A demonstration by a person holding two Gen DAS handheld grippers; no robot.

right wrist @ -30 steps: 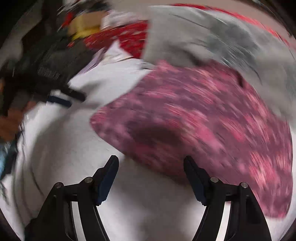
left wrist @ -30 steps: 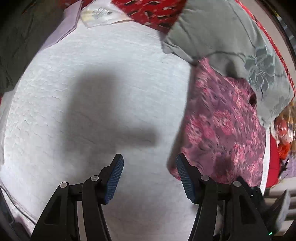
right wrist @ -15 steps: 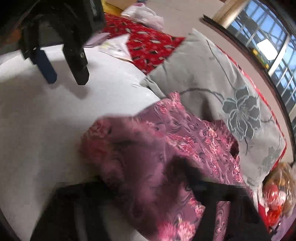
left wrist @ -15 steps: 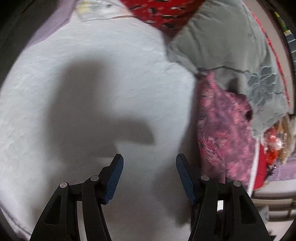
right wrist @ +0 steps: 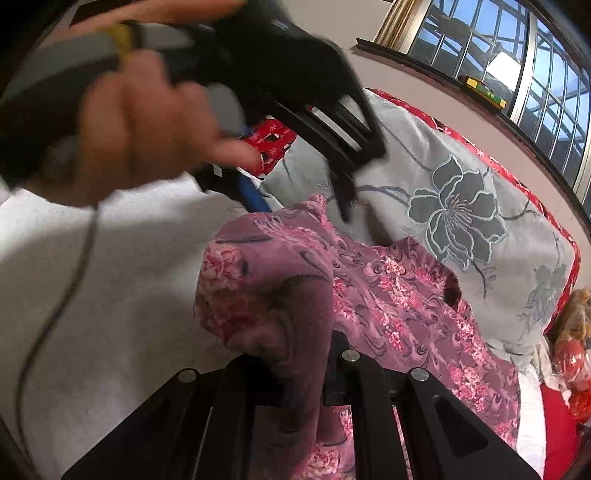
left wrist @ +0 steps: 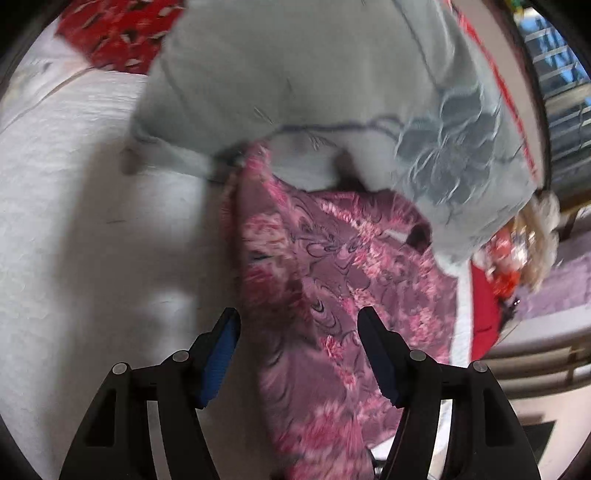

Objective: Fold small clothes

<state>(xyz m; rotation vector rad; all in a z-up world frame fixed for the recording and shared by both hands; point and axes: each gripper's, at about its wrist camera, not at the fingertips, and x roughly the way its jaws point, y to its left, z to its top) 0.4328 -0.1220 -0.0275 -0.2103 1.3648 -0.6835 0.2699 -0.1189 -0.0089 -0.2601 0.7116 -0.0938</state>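
A pink and purple floral garment (left wrist: 332, 280) lies bunched on the white bed cover (left wrist: 81, 221), its far edge against a grey pillow (left wrist: 332, 74). My left gripper (left wrist: 297, 332) is open and hovers over the garment's near part. In the right wrist view my right gripper (right wrist: 299, 369) is shut on a raised fold of the garment (right wrist: 280, 295). The left gripper (right wrist: 303, 192), held in a hand, shows there above the garment's far corner.
The grey pillow with a flower print (right wrist: 461, 206) lies behind the garment. A red patterned sheet (left wrist: 118, 29) is at the back. A window (right wrist: 517, 55) is at the upper right. A thin cable (right wrist: 55, 302) hangs at the left.
My right gripper has closed on the garment and lifted a fold. My left gripper has swung right, from over the bare cover to over the garment near the pillow.
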